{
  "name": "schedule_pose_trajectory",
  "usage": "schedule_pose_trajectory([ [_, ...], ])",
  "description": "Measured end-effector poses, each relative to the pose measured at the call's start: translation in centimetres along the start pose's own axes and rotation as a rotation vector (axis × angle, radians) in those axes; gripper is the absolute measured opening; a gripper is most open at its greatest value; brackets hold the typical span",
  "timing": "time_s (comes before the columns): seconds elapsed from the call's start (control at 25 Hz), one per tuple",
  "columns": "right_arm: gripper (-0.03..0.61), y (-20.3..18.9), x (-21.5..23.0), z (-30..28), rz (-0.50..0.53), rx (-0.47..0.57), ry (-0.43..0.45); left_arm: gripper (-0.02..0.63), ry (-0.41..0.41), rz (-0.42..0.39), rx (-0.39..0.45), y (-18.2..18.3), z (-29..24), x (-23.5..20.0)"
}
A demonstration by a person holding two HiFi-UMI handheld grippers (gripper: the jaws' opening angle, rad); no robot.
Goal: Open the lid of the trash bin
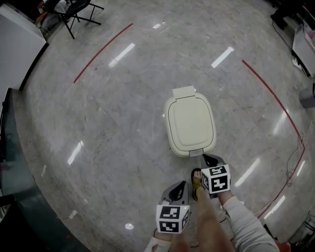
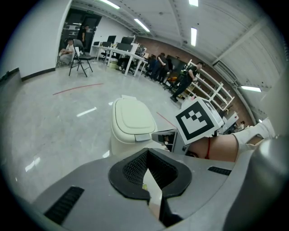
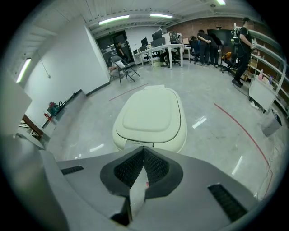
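A cream trash bin (image 1: 189, 125) stands on the grey floor with its lid down flat. The lid's front tab (image 1: 195, 152) faces me. My right gripper (image 1: 210, 158) is shut and empty, its tips just short of that tab; in the right gripper view (image 3: 143, 149) the bin (image 3: 151, 117) fills the middle, right in front of the jaws. My left gripper (image 1: 181, 185) is also shut and empty, lower and to the left, farther from the bin. The left gripper view (image 2: 146, 153) shows the bin (image 2: 131, 122) ahead and the right gripper's marker cube (image 2: 198, 119) beside it.
A red line (image 1: 101, 51) curves across the polished floor around the bin. A folding chair (image 1: 74, 12) stands at the far left, next to a white cabinet (image 1: 15, 44). Cables (image 1: 298, 147) lie at the right. Desks, shelves (image 2: 212, 90) and people stand far behind.
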State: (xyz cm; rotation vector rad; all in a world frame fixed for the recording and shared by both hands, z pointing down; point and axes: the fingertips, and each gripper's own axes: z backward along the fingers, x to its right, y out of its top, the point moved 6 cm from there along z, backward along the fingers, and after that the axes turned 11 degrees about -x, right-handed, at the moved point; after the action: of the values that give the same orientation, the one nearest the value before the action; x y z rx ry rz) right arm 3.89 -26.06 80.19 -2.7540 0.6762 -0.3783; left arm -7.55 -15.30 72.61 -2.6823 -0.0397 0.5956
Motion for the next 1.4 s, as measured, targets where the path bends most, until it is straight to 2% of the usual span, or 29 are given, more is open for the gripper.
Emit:
schedule_pose_trajectory([
  [0.28,0.003,0.0,0.2,-2.2,-0.019,-0.033,-0.022,0.002,-0.002,0.008,-0.005,-0.2,-0.9,-0.5],
  [0.56,0.003,-0.3,0.2,-2.7,0.007,-0.053,-0.015,0.002,-0.013,0.005,-0.008,-0.1,-1.3,-0.2],
  [0.8,0.003,-0.5,0.1,-2.7,0.045,-0.047,-0.030,0.002,-0.022,0.017,-0.010,-0.3,-1.1,0.5],
  [1.4,0.003,-0.3,-0.1,-2.6,0.027,-0.031,-0.062,0.002,0.000,0.038,0.015,-0.6,0.1,0.2],
])
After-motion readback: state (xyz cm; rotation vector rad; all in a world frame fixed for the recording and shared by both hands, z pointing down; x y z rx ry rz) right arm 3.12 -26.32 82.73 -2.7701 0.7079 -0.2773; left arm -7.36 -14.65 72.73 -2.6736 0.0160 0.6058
